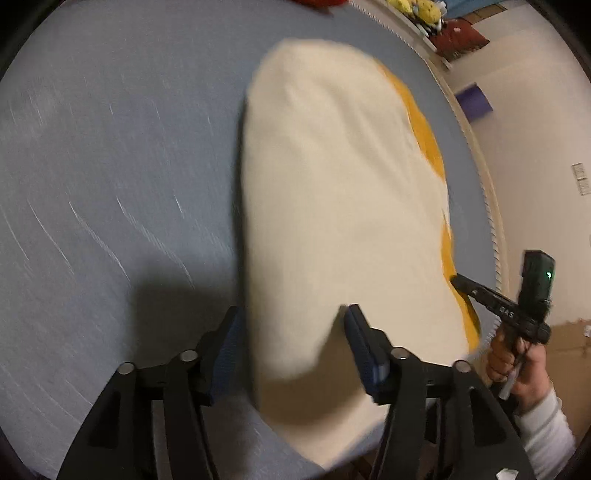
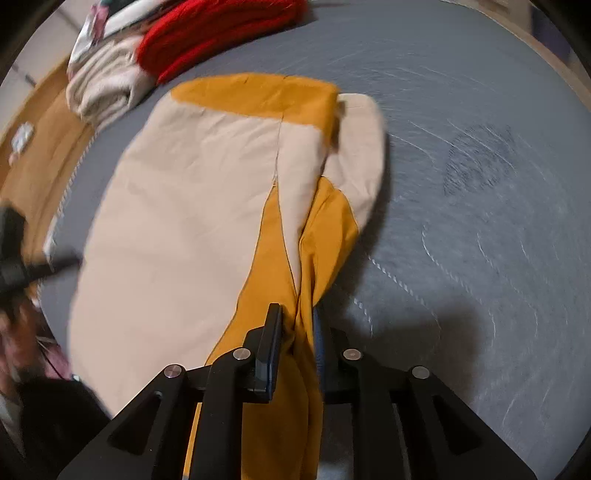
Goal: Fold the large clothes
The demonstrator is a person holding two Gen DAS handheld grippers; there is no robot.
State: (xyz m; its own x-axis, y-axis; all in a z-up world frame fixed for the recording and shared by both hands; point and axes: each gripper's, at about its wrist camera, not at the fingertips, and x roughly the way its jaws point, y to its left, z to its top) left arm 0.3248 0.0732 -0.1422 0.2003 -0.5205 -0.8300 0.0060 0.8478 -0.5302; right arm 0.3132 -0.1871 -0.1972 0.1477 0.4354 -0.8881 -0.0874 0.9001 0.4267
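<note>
cream and mustard garment (image 2: 192,206) spread lengthwise on the grey-blue bed cover (image 2: 480,221), near its edge. right gripper (image 2: 297,321) pinching a bunched mustard fold, lifted off the cover. left gripper (image 1: 291,321) spread wide, cream cloth between the fingers (image 1: 360,332), not pressed by them. red knit (image 2: 221,33) and a pale bundle (image 2: 103,88) heaped at the far end.

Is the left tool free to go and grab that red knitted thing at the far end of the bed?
Probably not yet: the left tool has the cream-and-yellow garment between its fingers, and that lies before the red knit.
</note>
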